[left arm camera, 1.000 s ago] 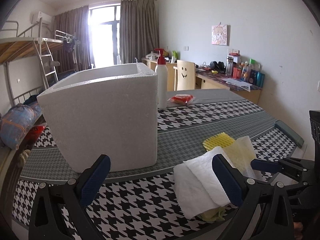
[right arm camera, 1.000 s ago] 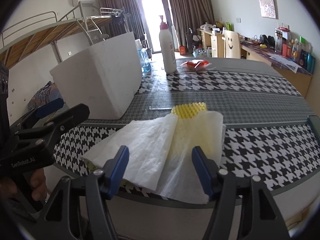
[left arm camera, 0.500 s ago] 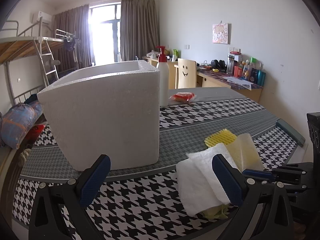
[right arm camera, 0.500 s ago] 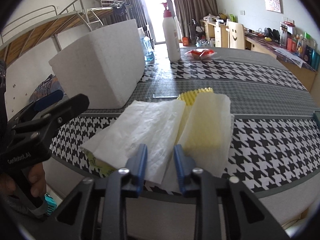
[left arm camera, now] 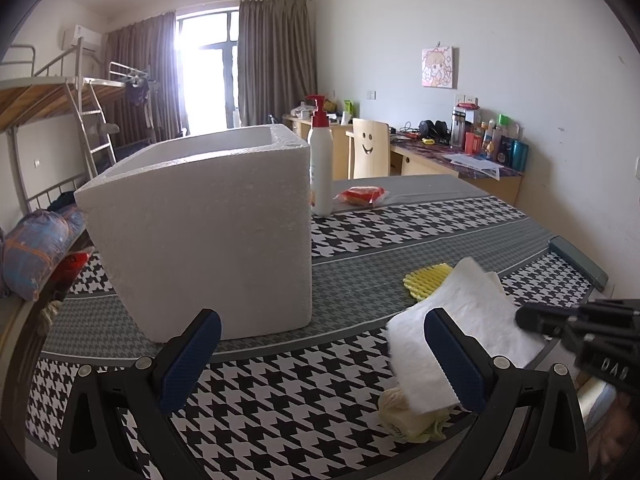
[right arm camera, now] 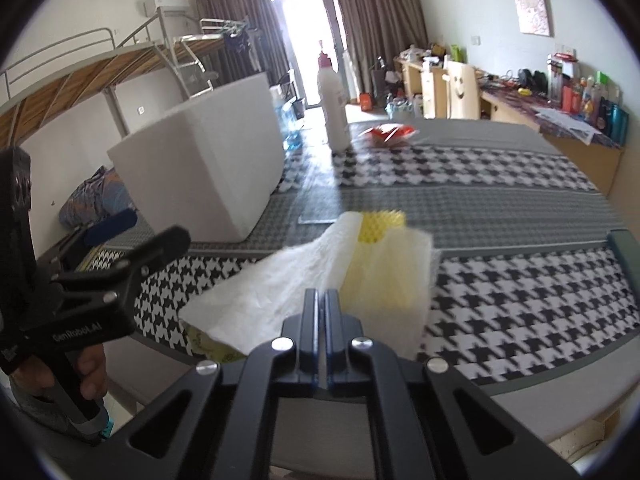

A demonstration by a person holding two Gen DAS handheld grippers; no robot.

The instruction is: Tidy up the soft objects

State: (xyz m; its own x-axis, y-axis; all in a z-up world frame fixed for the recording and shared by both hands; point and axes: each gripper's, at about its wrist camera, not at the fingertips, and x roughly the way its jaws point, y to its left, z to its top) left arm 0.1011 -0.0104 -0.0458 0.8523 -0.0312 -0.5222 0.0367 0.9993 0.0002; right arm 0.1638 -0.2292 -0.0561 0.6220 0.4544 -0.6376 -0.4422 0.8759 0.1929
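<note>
A white foam sheet [right arm camera: 280,280] and a pale yellow foam sheet [right arm camera: 388,284] lie stacked near the table's front edge, over a yellow foam net [right arm camera: 380,224]. My right gripper [right arm camera: 322,300] is shut on the near edge of the sheets, which lift off the table. In the left wrist view the white sheet [left arm camera: 460,320] rises at the right, with a crumpled yellow net [left arm camera: 404,416] under it. My left gripper [left arm camera: 320,360] is open and empty, facing a white foam box [left arm camera: 208,236] that stands open-topped on the table.
A white pump bottle [left arm camera: 320,168] and a red snack packet [left arm camera: 360,194] stand behind the box on the houndstooth tablecloth [left arm camera: 280,400]. A bunk bed is at the left, a desk and chair at the back right.
My right gripper closed from wide open to shut on the sheets' near edge. The sheets have lifted from the table. My left gripper stayed open and drifted slightly.
</note>
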